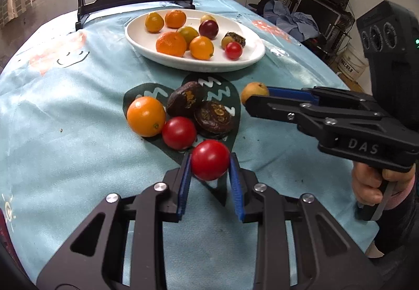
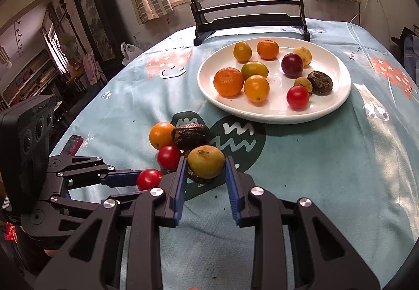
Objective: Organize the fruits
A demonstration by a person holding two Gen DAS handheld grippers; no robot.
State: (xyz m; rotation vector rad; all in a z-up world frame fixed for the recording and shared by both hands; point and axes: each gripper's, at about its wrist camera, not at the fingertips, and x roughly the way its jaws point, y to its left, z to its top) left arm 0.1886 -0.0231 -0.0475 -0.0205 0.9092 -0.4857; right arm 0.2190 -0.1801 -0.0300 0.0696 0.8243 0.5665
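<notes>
Presently, findings by item, largest first.

Desk (image 2: 327, 172): covered in a pale blue printed cloth; carries the plate and the loose fruit.

Plate (image 2: 337, 104): white, at the far middle of the desk; ten items already lie on it, among them oranges, a dark plum, a cherry tomato and one dark dried fruit. Judged the collection point, well over half filled.

Loose cluster: four pieces remain on the cloth, near the plate but apart from it: an orange (image 1: 146, 116), two dark dried fruits (image 1: 186, 102), a red tomato (image 1: 179, 132).

Left tongs (image 1: 210, 160): pinching a second red tomato (image 1: 210, 160) between the blue pads; it appears just clear of the cloth.

Right tongs (image 2: 206, 162): closed on a yellow-brown fruit (image 2: 206, 161), held beside the cluster.

Outstanding: both held pieces to be carried to the plate, then the four loose pieces. Estimate the task near two-thirds complete.
</notes>
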